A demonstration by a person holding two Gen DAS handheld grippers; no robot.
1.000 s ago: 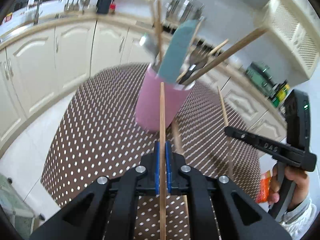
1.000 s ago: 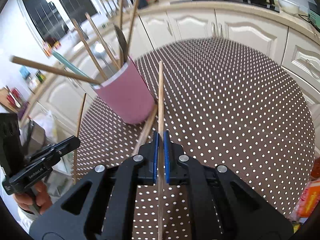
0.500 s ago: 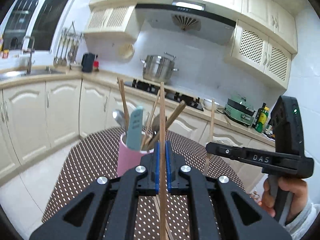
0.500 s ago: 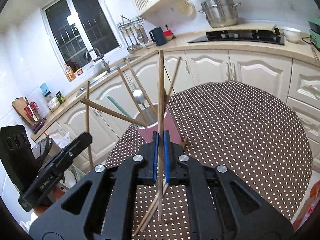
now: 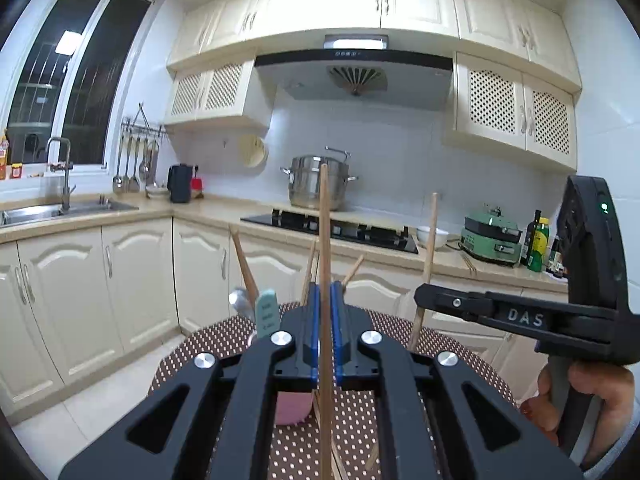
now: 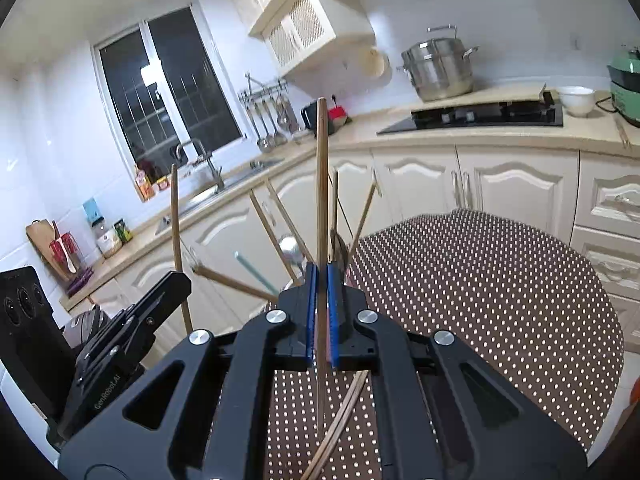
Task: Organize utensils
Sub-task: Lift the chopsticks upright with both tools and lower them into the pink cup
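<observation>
My left gripper is shut on a wooden chopstick that stands upright between the blue pads. Behind and below it, a pink cup holds a teal handle, a spoon and several chopsticks. My right gripper is shut on a second upright chopstick. Each gripper shows in the other's view: the right gripper at the right, the left gripper at the left. Loose chopsticks lie on the dotted tablecloth; here the cup is mostly hidden.
Cream cabinets and a counter ring the table. On the counter are a black hob, a steel pot, a sink and a green appliance. A person's hand grips the right tool.
Both grippers rose and tipped upward, each keeping its chopstick. The views swung from the tabletop to the kitchen walls, and the pink cup sank low behind the fingers.
</observation>
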